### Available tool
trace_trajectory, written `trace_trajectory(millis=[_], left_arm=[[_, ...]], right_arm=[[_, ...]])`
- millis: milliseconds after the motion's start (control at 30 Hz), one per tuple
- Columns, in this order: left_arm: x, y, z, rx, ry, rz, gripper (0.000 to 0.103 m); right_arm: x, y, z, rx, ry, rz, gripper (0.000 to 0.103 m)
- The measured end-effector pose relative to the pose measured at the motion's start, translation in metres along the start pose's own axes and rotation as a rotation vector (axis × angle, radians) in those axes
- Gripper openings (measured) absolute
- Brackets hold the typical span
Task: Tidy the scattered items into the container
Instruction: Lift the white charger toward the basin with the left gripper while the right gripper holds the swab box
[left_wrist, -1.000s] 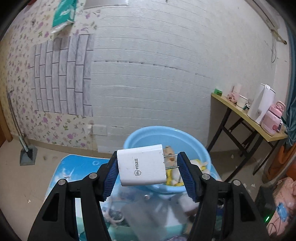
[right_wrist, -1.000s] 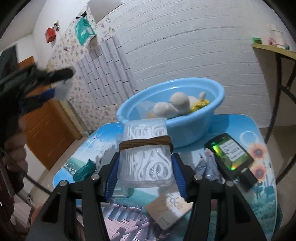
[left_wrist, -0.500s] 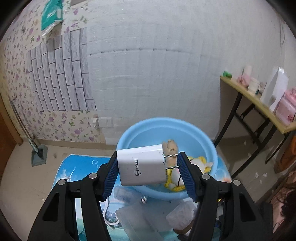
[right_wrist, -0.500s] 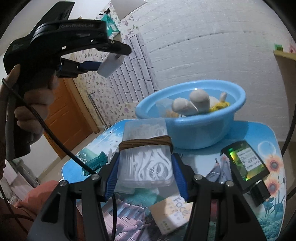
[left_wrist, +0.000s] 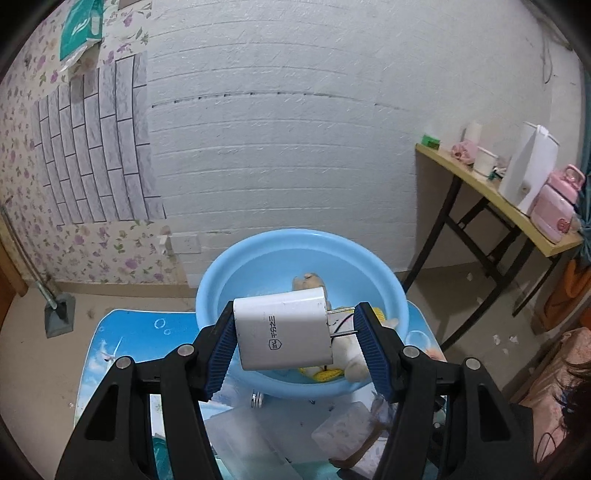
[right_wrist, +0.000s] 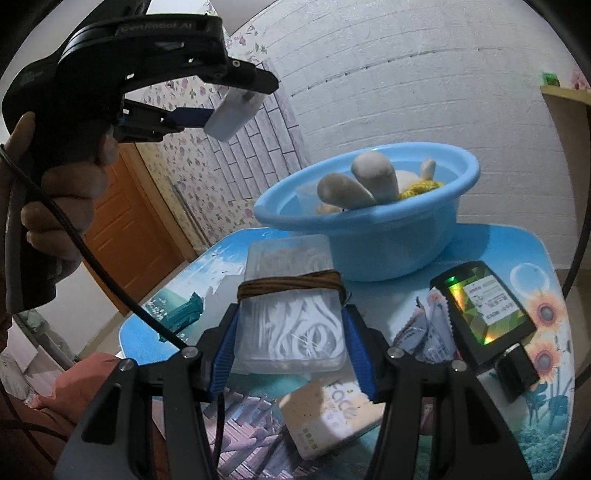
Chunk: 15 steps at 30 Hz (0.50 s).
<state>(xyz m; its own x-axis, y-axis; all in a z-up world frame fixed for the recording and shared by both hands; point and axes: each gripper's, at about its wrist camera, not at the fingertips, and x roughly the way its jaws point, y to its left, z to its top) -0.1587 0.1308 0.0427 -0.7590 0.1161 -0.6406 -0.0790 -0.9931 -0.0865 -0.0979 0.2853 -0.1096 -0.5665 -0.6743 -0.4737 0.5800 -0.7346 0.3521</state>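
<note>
My left gripper (left_wrist: 295, 350) is shut on a white charger plug (left_wrist: 282, 334) and holds it in the air above the near side of the blue basin (left_wrist: 221, 291). The basin holds a plush toy (left_wrist: 351, 356) with yellow knit. In the right wrist view the left gripper (right_wrist: 221, 110) with the charger (right_wrist: 234, 114) hangs high, left of the basin (right_wrist: 388, 236). My right gripper (right_wrist: 290, 350) is shut on a clear plastic box of white floss picks (right_wrist: 295, 332), bound with a brown band, above the table before the basin.
On the printed table (right_wrist: 517, 251) lie a black device with a shiny label (right_wrist: 480, 314), foil sachets (right_wrist: 424, 336), a cream soap box (right_wrist: 332, 413), a teal packet (right_wrist: 181, 314) and another clear box (right_wrist: 284, 254). A side table (left_wrist: 498, 199) with bottles stands right.
The left gripper with the charger has moved forward and over the basin. The right gripper with the floss box has stayed nearly in place.
</note>
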Motion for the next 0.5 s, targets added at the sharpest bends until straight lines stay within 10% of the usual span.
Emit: trace_trajectory(millis=[500], left_arm=[[-0.039, 0.06, -0.025, -0.011, -0.054, -0.109, 0.062]], right_arm=[[-0.046, 0.058, 0.017, -0.056, -0.152, -0.099, 0.053]])
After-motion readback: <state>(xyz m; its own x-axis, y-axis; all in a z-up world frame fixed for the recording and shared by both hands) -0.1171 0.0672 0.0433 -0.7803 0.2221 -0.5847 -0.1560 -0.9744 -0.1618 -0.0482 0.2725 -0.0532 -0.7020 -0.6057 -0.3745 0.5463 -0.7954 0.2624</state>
